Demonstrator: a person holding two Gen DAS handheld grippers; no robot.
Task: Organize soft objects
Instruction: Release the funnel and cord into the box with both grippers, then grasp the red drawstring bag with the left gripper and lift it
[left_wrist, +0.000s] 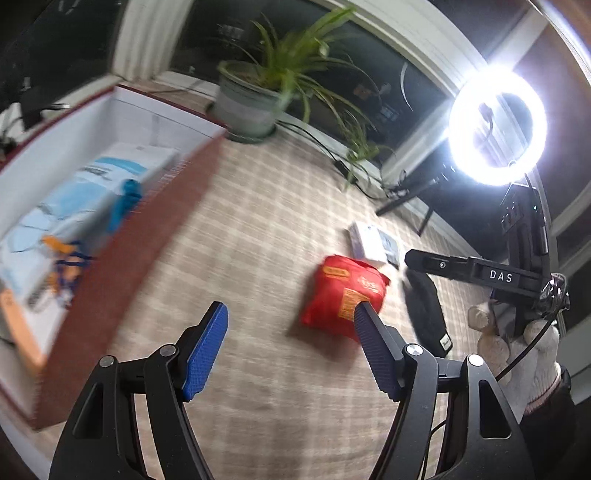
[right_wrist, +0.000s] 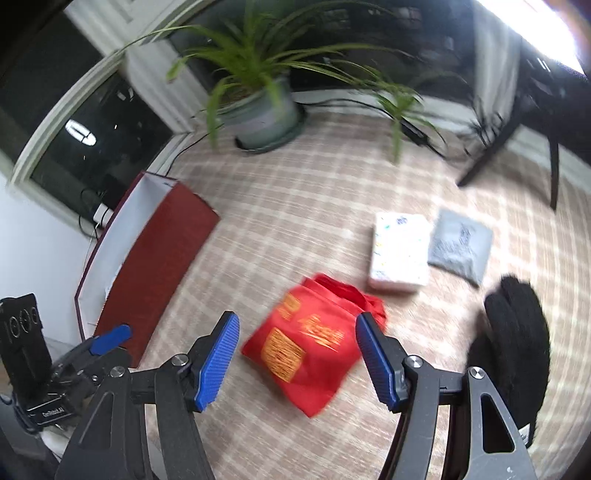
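Hidden or unclear: both views are motion-blurred; the print on the red bag (right_wrist: 314, 343) cannot be read. The box (left_wrist: 122, 236) is cut off at the left edge of the left wrist view, and its blue, white and orange contents are smeared. The black item (right_wrist: 513, 350) is partly behind the right gripper's frame, and what it is cannot be told.
Counts: one red bag, one white pack (right_wrist: 399, 251), one grey pouch (right_wrist: 461, 247), one black item, one open red box with white inside, one potted plant (right_wrist: 262, 114), one ring light (left_wrist: 496, 125).
Where the soft things lie: all four sit on the checked bench (right_wrist: 295, 229), outside the box; white pack and grey pouch just beside each other, beyond the bag.
Left gripper (left_wrist: 291, 347): tilted down over the bench, fingers spread wide, nothing between them; the bag lies past its right finger.
Right gripper (right_wrist: 297, 354): tilted down above the red bag, fingers spread apart, not pinching anything.
Hand: a gloved hand (left_wrist: 524, 354) grips the right gripper's handle.
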